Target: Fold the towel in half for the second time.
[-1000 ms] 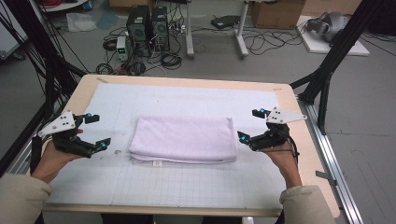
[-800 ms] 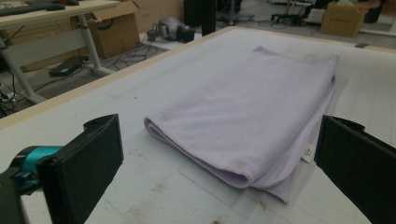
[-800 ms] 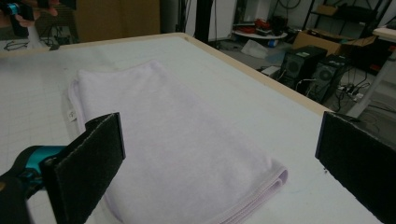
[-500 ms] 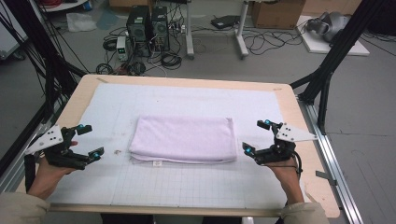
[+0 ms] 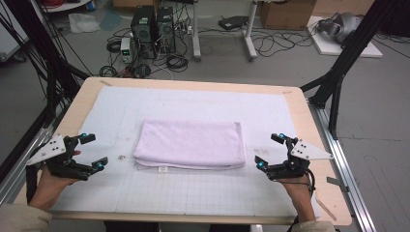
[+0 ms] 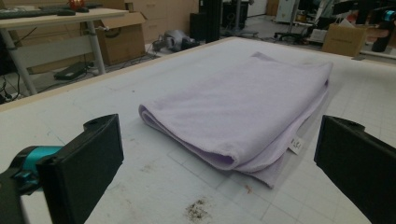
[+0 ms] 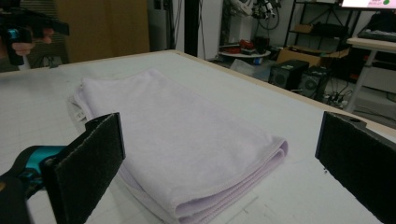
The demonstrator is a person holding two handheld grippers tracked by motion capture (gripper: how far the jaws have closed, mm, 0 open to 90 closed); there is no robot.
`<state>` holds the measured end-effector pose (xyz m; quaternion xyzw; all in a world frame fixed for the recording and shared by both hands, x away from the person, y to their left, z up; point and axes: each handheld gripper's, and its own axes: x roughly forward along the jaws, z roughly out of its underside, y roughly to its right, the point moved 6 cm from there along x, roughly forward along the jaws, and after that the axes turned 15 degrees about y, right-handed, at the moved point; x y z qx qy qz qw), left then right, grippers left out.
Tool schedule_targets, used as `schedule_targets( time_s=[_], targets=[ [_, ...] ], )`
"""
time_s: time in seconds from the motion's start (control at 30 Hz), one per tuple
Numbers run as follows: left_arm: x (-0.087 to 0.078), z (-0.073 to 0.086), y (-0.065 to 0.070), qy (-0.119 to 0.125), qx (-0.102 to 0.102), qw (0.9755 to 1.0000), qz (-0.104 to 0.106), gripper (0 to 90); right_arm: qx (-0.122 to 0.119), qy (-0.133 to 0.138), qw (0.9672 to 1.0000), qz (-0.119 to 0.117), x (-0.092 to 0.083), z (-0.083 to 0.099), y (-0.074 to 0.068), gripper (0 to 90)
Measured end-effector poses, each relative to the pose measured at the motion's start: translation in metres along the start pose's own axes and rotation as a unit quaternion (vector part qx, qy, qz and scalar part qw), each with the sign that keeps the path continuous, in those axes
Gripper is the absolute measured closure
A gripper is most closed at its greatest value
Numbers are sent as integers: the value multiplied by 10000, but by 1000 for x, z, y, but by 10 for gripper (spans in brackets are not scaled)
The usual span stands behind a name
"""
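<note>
We see first the room: a grey floor [image 5: 377, 121] with many cables, two black computer towers [image 5: 153, 21] behind the table and cardboard boxes [image 5: 285, 12] at the far side. Then comes the wooden table [image 5: 309, 125], and almost all of its top is covered by a white mat [image 5: 193, 193] with a fine grid; the mat has some dark stains near its left part. In the middle of the mat lies the folded lilac towel [image 5: 191, 144], flat, with a small white label at its near edge. We hold the left gripper [image 5: 92, 152] over the left side of the mat, and its jaws stand wide apart and hold nothing; in the left gripper view the towel [image 6: 243, 107] lies ahead between the two jaws, apart from them. The right gripper [image 5: 270, 152] is just beside the right end of the towel, not touching it, also with jaws wide and empty; in the right gripper view the towel [image 7: 182, 135] lies between the jaws, with its folded corner nearest.
</note>
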<state>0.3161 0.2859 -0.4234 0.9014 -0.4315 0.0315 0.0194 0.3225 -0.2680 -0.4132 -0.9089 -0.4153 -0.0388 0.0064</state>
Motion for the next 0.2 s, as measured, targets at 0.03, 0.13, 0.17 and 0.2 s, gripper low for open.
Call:
schedule_targets(
  time_s=[0.03,0.13,0.17,0.2],
  targets=[
    [0,0,0,9,-13,10000,0,17,-24,4,10000,1,-1,1,0,5],
    [1,1,-1,-4,-17,10000,-8,17,-5,36,10000,25,-2,2,0,5],
    [1,1,-1,7,-24,10000,-3,17,-14,20,10000,26,-3,2,-1,5],
    [1,1,0,12,-21,10000,-7,17,-28,16,10000,34,-3,2,-1,5]
  ],
)
